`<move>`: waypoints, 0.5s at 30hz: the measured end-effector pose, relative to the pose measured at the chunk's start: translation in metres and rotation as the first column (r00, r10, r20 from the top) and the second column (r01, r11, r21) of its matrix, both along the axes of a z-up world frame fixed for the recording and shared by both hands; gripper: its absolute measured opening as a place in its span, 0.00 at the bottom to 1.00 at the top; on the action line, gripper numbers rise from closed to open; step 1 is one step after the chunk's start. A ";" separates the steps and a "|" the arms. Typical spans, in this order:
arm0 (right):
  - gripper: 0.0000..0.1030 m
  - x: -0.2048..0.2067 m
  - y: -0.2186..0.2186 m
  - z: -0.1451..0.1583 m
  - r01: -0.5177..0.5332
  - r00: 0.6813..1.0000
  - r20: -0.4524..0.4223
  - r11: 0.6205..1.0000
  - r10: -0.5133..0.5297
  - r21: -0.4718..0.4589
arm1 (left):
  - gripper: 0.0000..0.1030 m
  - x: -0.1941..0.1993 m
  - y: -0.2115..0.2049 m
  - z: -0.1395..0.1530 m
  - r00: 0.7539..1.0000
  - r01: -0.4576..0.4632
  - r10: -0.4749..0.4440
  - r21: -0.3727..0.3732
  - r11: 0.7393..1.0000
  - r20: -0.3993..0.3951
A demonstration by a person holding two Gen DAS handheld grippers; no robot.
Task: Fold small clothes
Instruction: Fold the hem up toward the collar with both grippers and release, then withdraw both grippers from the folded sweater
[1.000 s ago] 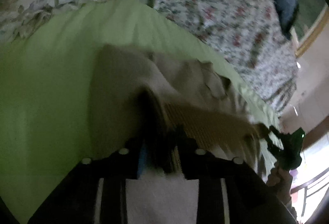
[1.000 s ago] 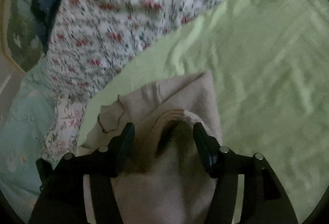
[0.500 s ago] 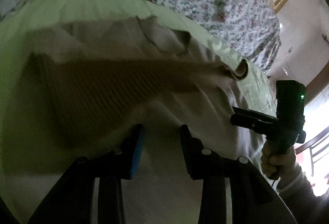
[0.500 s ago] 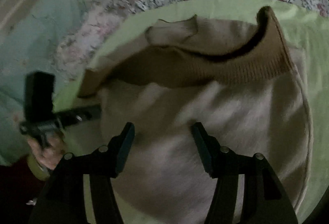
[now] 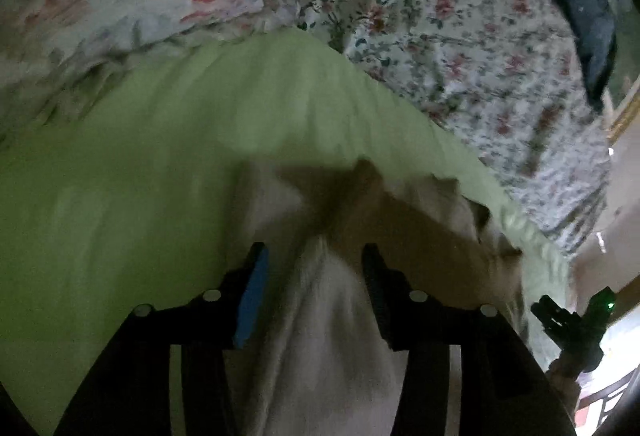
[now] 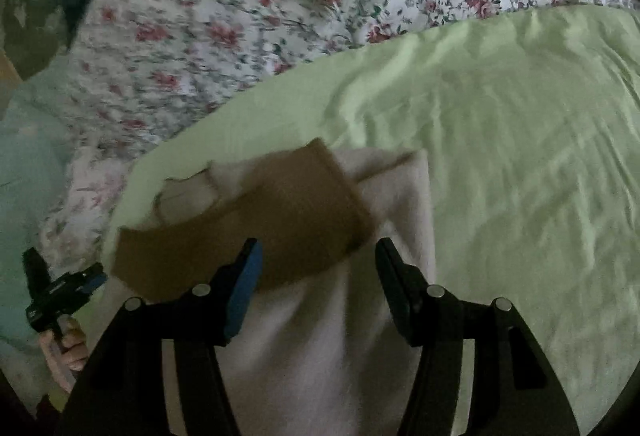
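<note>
Low centre of both frames: cream knit garment with brown ribbed band [image 6: 280,228] on lime-green bed sheet [image 6: 500,156]. Left gripper [image 5: 314,262], right gripper [image 6: 318,262] open, empty. Best: pinch band corners evenly, fold flat.

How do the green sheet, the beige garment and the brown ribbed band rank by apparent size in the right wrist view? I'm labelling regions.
1. green sheet
2. beige garment, partly hidden by the right gripper
3. brown ribbed band

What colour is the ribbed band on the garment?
Brown, darker than the beige garment; the ribbed band shows best in the right wrist view.
</note>
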State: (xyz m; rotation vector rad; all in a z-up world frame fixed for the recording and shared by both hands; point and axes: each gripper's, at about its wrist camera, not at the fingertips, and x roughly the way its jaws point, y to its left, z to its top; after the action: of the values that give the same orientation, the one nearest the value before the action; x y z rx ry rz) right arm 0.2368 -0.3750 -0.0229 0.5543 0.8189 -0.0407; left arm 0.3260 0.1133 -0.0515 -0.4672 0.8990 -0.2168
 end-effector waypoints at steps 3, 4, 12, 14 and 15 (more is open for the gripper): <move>0.58 -0.027 0.016 0.007 -0.032 0.999 0.029 0.999 0.031 0.037 | 0.48 -0.041 -0.005 0.004 0.999 0.029 -0.028 -0.029 0.999 0.015; 0.58 -0.038 0.020 0.008 -0.041 0.999 0.034 0.998 0.040 0.042 | 0.48 -0.056 -0.007 0.007 0.999 0.041 -0.040 -0.040 0.998 0.024; 0.60 -0.107 0.062 0.004 -0.088 0.995 0.049 0.990 0.083 0.112 | 0.65 -0.168 -0.036 0.012 0.990 0.137 -0.134 -0.090 0.986 0.038; 0.62 -0.120 0.070 0.000 -0.104 0.994 0.047 0.986 0.099 0.127 | 0.67 -0.182 -0.042 0.007 0.990 0.141 -0.140 -0.100 0.985 0.020; 0.62 -0.127 0.073 -0.002 -0.108 0.994 0.047 0.985 0.103 0.132 | 0.67 -0.190 -0.041 0.004 0.990 0.139 -0.139 -0.109 0.984 0.014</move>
State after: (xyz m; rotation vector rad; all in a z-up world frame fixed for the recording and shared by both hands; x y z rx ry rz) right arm 0.1096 -0.3019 -0.0246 0.6359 0.8146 0.1235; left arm 0.1359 0.0723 -0.0474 -0.5057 0.9173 -0.3967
